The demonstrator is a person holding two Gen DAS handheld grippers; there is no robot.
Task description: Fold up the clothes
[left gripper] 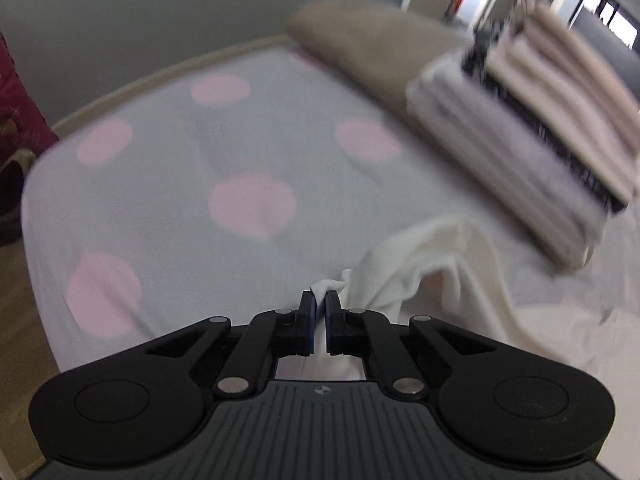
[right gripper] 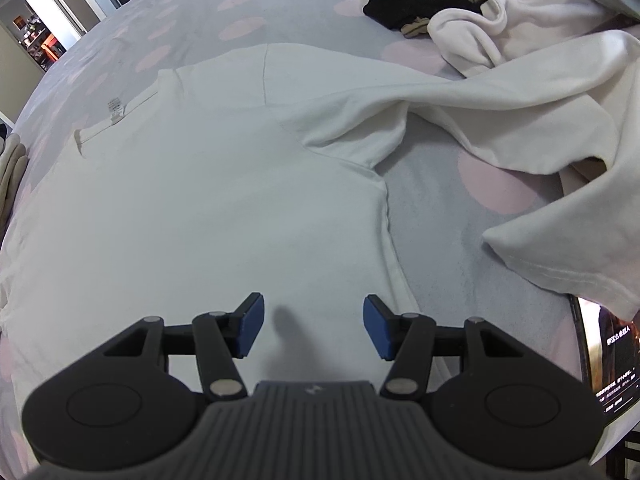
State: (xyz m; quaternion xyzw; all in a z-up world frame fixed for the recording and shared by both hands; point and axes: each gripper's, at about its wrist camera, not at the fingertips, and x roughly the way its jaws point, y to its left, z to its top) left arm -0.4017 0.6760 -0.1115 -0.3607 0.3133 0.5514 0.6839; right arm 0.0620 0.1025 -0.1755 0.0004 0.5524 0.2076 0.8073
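A white T-shirt (right gripper: pixel 192 200) lies spread on the bed, collar with its label toward the upper left, one sleeve (right gripper: pixel 352 124) bunched to the right. My right gripper (right gripper: pixel 312 326) hovers open just above the shirt's body near its right side seam, nothing between its blue pads. In the left wrist view my left gripper (left gripper: pixel 320 308) is shut on a bunched edge of the white T-shirt (left gripper: pixel 436 264), which trails off to the right over the bedsheet. That view is motion-blurred.
The bed has a grey sheet with pink dots (left gripper: pixel 248 204). A stack of folded clothes (left gripper: pixel 532 128) sits at right beside a taupe pillow (left gripper: pixel 368 48). A pile of unfolded garments (right gripper: pixel 480 4), white, black and striped, lies at the far right. A lit screen (right gripper: pixel 612 364) sits at the bed's edge.
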